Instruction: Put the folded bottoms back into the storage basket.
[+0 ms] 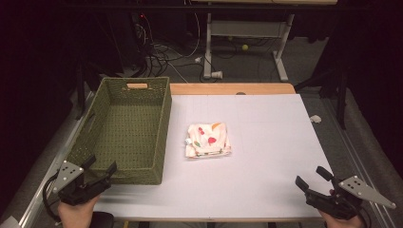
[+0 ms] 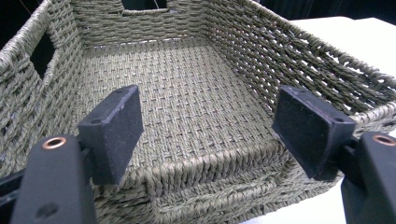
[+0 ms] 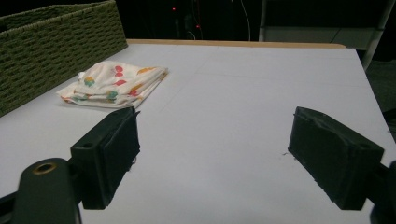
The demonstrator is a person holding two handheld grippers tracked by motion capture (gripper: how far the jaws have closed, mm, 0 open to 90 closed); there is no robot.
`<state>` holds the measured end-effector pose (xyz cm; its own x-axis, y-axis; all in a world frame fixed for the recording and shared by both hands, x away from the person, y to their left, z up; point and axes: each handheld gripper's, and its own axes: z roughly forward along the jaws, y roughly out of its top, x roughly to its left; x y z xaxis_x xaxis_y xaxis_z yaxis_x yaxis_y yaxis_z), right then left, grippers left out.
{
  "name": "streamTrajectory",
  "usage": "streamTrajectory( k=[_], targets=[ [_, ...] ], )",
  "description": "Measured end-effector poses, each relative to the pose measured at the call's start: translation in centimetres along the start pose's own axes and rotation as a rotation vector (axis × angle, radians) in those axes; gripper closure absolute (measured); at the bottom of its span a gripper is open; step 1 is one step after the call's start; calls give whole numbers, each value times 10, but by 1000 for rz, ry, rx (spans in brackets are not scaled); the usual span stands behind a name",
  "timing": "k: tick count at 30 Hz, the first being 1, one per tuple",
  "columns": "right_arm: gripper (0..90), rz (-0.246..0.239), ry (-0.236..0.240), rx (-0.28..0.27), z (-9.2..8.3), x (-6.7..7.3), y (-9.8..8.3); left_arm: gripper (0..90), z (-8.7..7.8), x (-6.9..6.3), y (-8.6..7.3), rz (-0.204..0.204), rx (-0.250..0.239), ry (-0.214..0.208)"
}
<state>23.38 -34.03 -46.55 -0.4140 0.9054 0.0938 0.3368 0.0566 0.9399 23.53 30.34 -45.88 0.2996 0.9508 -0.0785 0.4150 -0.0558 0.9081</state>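
From above, a folded cloth [image 1: 208, 140] with coloured spots lies near the middle of the white table [image 1: 266, 142], just right of the green basket [image 1: 124, 130] and apart from it. The left gripper [image 1: 100, 167] hangs at the basket's near rim, the right gripper [image 1: 313, 176] low at the table's near right corner, well away from the cloth. Both look parked at the near edge, as if about to start; I'd guess the cloth is meant for the basket, which sits close by to keep the carry short.

The left gripper view looks straight into the basket [image 2: 187, 107]: bare woven floor, nothing inside, a handle hole in the far wall. Its jaws stand wide apart with nothing between them.

The right gripper view gives a low look at the cloth [image 3: 114, 84], showing what the high view flattens: several stacked layers, folded edges facing this gripper. The basket [image 3: 56, 51] wall rises just behind it. These jaws too are spread wide and hold nothing.
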Motion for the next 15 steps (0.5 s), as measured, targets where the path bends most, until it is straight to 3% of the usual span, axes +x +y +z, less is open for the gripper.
streamTrajectory(
  k=[5, 15],
  targets=[
    [168, 43, 27, -7, 0, -1, 0, 227, 1, 1, 0, -5, 8, -8],
    [168, 38, 14, 7, 2, -1, 0, 228, 1, 1, 0, -6, 8, -17]
  ],
)
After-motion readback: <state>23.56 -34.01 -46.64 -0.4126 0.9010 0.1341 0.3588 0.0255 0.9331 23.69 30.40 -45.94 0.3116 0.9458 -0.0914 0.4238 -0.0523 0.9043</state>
